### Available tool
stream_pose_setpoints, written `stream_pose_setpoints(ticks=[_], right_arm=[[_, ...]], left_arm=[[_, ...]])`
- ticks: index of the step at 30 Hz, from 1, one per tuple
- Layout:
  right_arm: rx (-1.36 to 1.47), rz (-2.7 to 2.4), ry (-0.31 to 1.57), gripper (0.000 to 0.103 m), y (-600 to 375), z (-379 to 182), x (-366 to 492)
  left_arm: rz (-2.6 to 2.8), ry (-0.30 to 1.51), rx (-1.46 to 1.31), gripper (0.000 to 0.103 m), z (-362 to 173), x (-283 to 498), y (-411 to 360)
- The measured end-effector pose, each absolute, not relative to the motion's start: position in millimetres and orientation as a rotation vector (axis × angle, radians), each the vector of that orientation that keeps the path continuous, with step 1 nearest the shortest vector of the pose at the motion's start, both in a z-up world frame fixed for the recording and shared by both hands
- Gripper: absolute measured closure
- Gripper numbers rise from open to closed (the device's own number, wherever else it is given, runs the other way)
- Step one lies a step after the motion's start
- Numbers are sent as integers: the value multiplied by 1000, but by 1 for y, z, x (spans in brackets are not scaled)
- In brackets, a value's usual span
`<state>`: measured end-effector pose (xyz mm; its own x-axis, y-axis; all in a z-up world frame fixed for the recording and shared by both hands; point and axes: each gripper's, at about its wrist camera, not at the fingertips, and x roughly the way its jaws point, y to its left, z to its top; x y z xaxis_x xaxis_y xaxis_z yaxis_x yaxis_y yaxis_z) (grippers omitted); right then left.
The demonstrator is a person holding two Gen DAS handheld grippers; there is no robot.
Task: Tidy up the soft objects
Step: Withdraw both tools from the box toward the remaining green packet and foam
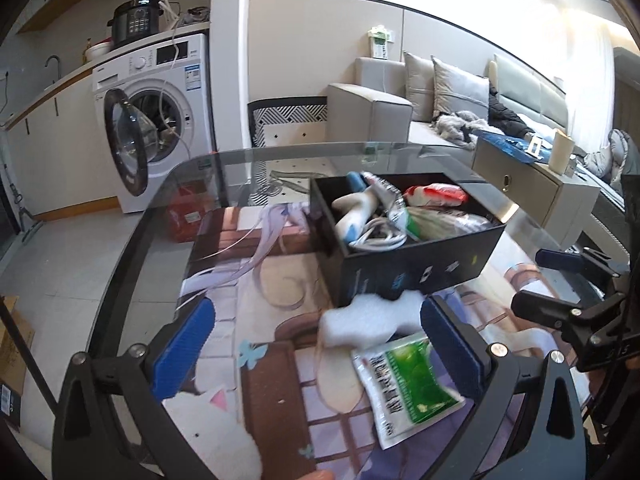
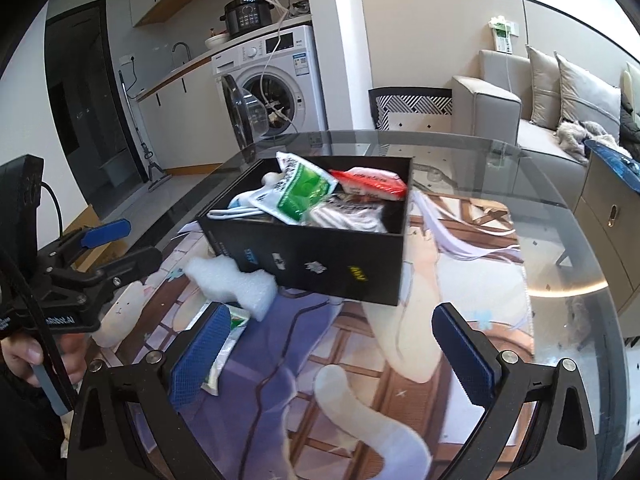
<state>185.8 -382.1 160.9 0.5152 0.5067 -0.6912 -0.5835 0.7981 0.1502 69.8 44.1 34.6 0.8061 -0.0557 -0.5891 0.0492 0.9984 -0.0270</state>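
A black box (image 1: 416, 268) stands on the printed mat, holding a red-and-white packet (image 1: 436, 193), a green packet (image 2: 302, 192), white cable and soft items. A white foam piece (image 1: 370, 320) lies on the mat against the box's near side. A green-and-white packet (image 1: 406, 384) lies just in front of the foam. My left gripper (image 1: 316, 348) is open and empty, its pads straddling the foam and packet. My right gripper (image 2: 336, 352) is open and empty over bare mat, near the box (image 2: 320, 256); the foam (image 2: 236, 282) is at its left.
The glass table (image 2: 560, 240) has a curved far edge. A washing machine (image 1: 160, 120) with its door open, a patterned chair (image 1: 288, 120), a sofa (image 1: 384, 100) and a low cabinet (image 1: 536, 188) stand beyond. Each gripper shows in the other's view.
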Motion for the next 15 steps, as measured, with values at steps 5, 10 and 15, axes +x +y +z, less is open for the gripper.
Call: stream_pose_setpoints(ticks=[5,10,15], right_arm=[[-113,677,830,1,-369,152,182],[-141,710,872,1,-349,137,174],[-165,724,906,1,-334,126,170]], left_arm=[[-27,666,-28,0,27,68,58],[-9,666,-65,0,26,65,68],[4,668,-79,0,24,66,74]])
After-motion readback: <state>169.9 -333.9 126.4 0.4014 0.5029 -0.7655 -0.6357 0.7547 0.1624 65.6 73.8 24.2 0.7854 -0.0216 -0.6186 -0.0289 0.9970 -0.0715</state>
